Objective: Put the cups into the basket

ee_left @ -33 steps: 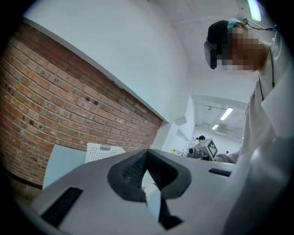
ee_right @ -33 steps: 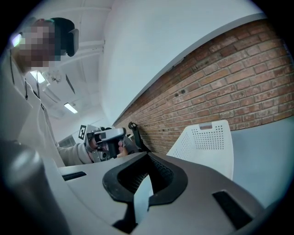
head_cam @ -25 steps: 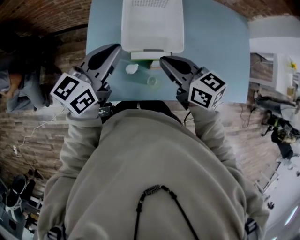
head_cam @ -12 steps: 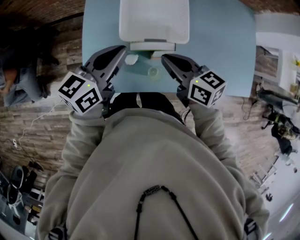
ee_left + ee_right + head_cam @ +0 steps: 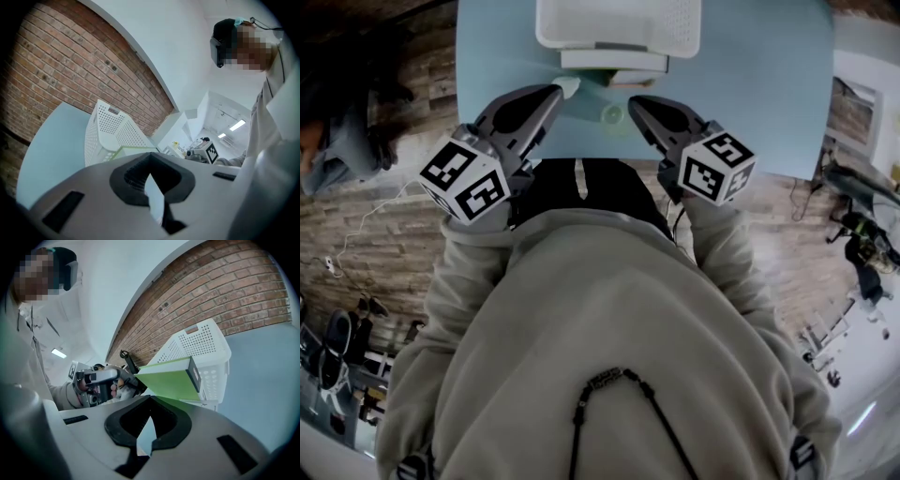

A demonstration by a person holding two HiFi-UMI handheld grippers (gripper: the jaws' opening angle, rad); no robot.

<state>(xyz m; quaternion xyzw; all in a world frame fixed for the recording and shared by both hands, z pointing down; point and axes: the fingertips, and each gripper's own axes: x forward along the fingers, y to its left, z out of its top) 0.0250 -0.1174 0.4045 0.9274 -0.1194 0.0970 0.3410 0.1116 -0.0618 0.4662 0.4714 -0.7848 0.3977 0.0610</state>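
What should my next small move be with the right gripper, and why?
Probably open the right gripper first. Its jaws are together with nothing between them, and the clear cup stands on the table close beside its tips, outside the basket. The jaws would need to be apart before it can ease around the cup.

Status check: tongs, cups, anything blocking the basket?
Left tongs and right tongs shut, empty. White cup and clear cup on table, outside basket. Green box against basket's near side.
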